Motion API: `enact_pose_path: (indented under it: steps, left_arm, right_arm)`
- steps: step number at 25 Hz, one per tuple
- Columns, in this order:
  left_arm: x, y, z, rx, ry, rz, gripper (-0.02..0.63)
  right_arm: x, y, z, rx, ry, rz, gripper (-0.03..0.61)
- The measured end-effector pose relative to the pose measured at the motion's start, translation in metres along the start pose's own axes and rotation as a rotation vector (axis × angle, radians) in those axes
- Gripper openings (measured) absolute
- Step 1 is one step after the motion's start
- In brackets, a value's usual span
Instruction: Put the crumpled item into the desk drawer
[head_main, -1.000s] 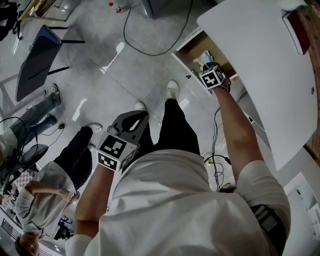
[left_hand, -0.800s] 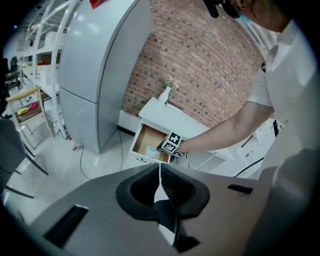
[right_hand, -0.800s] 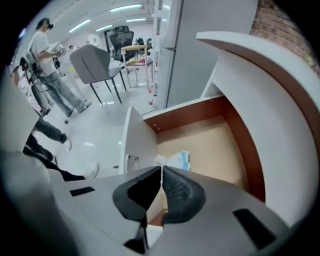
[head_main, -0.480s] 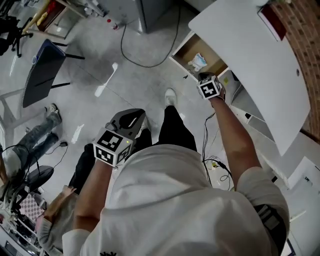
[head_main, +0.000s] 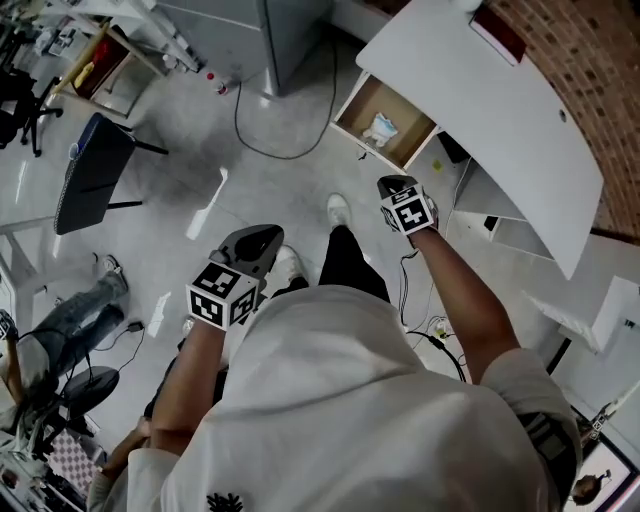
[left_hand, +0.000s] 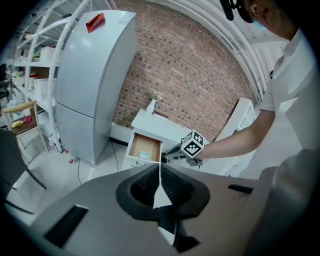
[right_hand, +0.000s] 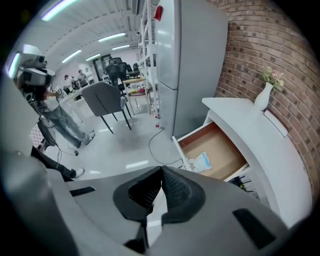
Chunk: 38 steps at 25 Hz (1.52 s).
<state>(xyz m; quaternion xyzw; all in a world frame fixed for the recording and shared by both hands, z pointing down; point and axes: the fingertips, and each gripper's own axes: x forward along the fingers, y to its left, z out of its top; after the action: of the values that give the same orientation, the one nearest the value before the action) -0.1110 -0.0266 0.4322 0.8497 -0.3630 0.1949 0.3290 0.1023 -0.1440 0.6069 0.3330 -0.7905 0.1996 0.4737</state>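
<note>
The crumpled item (head_main: 381, 129) already lies inside the open drawer (head_main: 352, 108), upper middle of the head view, so I judge the remaining step is shutting it. My right gripper (head_main: 392, 185) hangs just below the drawer, jaws pressed together on nothing. My left gripper (head_main: 262, 238), lower left, is likewise closed and empty. I'd push the drawer front squarely, keeping the item clear of the edge. Around me are the white worktop (head_main: 480, 110), a glossy grey floor (head_main: 180, 110) with a cable (head_main: 238, 125), and a brick wall (head_main: 590, 60) at upper right.
</note>
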Motion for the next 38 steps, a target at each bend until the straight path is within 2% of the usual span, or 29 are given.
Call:
enact_pose_path:
  steps: [7,18,30,38]
  left_arm:
    - [-0.034,-0.020,-0.028,0.012,-0.011,-0.031,0.031]
    - [-0.083,-0.031,-0.059,0.019,-0.019,-0.045,0.031]
    - [-0.111,-0.030,-0.088,0.001,-0.031,-0.016,0.031]
    - [-0.113,-0.029,-0.096,-0.010,-0.030,0.001,0.031]
  right_arm:
    - [-0.070,0.081,-0.013,0.050,-0.055,0.049,0.029]
    - [-0.140,0.194,-0.001,0.034,-0.145,0.140,0.029]
    - [-0.157,0.240,0.010,-0.030,-0.179,0.187,0.029]
    - [-0.165,0.247,0.021,-0.058,-0.206,0.203,0.029]
